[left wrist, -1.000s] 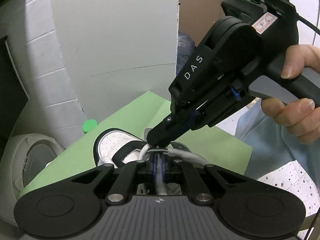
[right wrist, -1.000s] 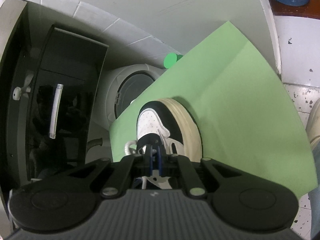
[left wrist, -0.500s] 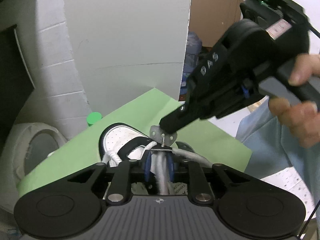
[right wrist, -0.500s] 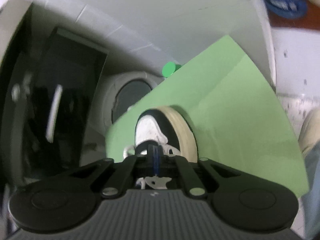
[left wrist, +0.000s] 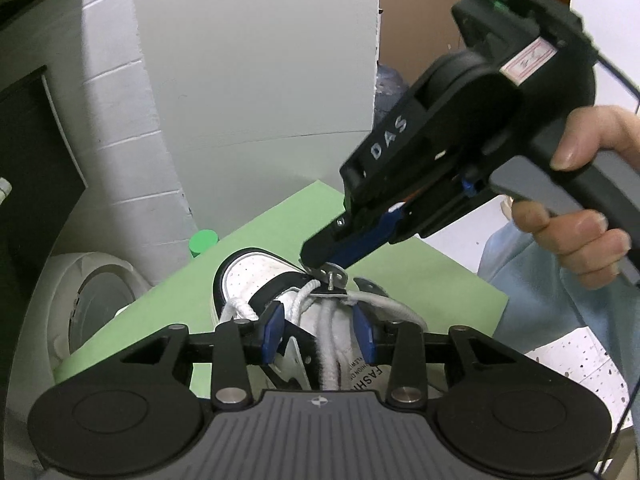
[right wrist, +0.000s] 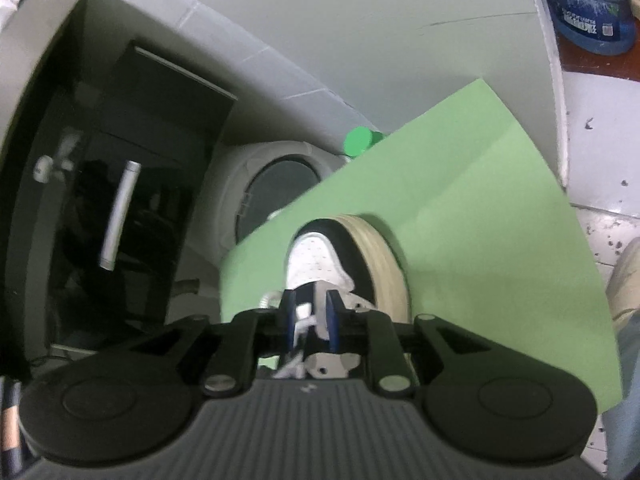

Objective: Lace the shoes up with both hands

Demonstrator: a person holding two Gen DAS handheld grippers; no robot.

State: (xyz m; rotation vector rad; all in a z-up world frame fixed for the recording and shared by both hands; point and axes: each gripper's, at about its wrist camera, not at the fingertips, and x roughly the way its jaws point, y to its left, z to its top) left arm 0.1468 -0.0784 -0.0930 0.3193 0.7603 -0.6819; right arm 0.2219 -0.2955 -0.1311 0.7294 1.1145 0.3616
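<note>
A white shoe (left wrist: 256,276) with black trim lies on a green mat (left wrist: 420,276), its toe pointing away. My left gripper (left wrist: 319,334) hovers over the tongue. Its jaws are opening, and a white lace (left wrist: 329,344) runs between the blue pads without touching them. My right gripper (left wrist: 316,266) comes in from the upper right, its tips at a small metal lace tab (left wrist: 335,278). In the right wrist view the right gripper (right wrist: 310,316) has its jaws opening a narrow gap, with the lace (right wrist: 301,322) loose between the pads, above the shoe (right wrist: 316,254).
A person's hand (left wrist: 580,236) and a light blue sleeve (left wrist: 532,300) hold the right gripper. A green cap (left wrist: 204,242) sits at the mat's far edge. Nearby are a white round appliance (right wrist: 276,196), a dark cabinet (right wrist: 120,208), a white wall and a speckled floor (right wrist: 604,224).
The left jaws, shut on the lace a second ago, have spread apart. The right jaws closed fully, then parted a little. The right gripper's tips lifted slightly off the laces.
</note>
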